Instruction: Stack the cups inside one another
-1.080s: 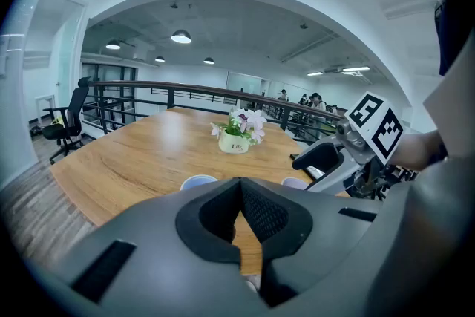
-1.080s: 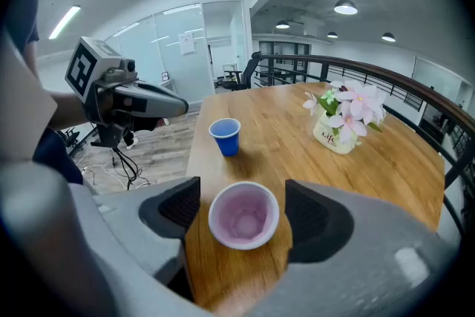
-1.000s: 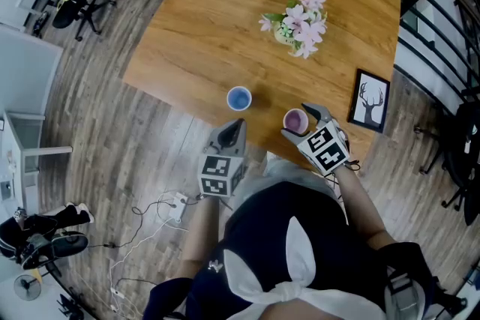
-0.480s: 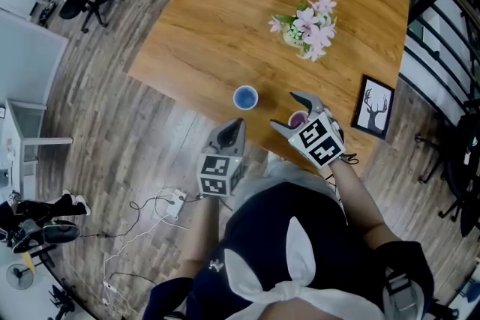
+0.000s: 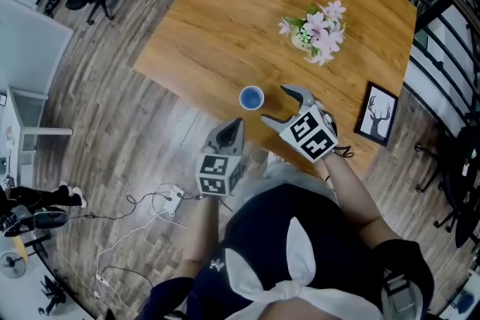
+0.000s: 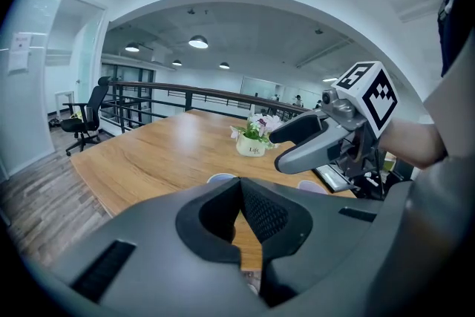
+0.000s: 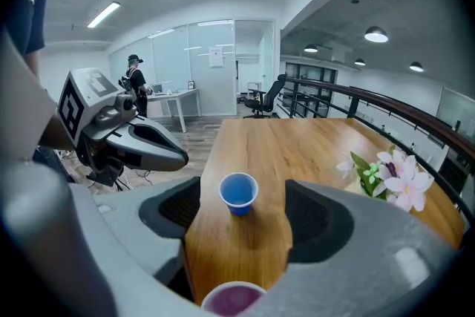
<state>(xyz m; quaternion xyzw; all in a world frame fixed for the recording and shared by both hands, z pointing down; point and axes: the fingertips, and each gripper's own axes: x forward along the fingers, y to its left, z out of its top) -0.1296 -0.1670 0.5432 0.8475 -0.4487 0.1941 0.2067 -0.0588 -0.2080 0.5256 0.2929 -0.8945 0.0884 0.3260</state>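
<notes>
Right, stock-take of my two claws, w/ risks.

1. Right claw (image 7: 241,241): jaws spread wide, pinching nothing. Hangs low over the tabletop (image 5: 225,26), near its front edge.
2. Purple cup (image 7: 234,299): upright on the tabletop, between my right jaws, close to the claw's root. Head view hides it under the claw. Can't tell if a pad touches it.
3. Blue cup (image 7: 238,193): upright, further out, in line w/ the gap between the same jaws, apart from the purple one.
4. Left claw (image 6: 239,204): jaws pressed together, nothing in them, held just off the tabletop's edge.
5. Flower pot (image 6: 254,148), picture frame (image 5: 377,114): well apart from both cups, prob. no factor.

Risks, as I judge them:
a) Cups look thin and light, so a hard squeeze prob. dents the wall or squirts the cup out.
b) Purple cup sits near the edge, so a sliding jaw could nudge it off onto the floor (image 5: 112,124).
c) Closing off-centre tips it over.
d) Lowering purple into blue misaligned knocks blue over, since nothing steadies it.
</notes>
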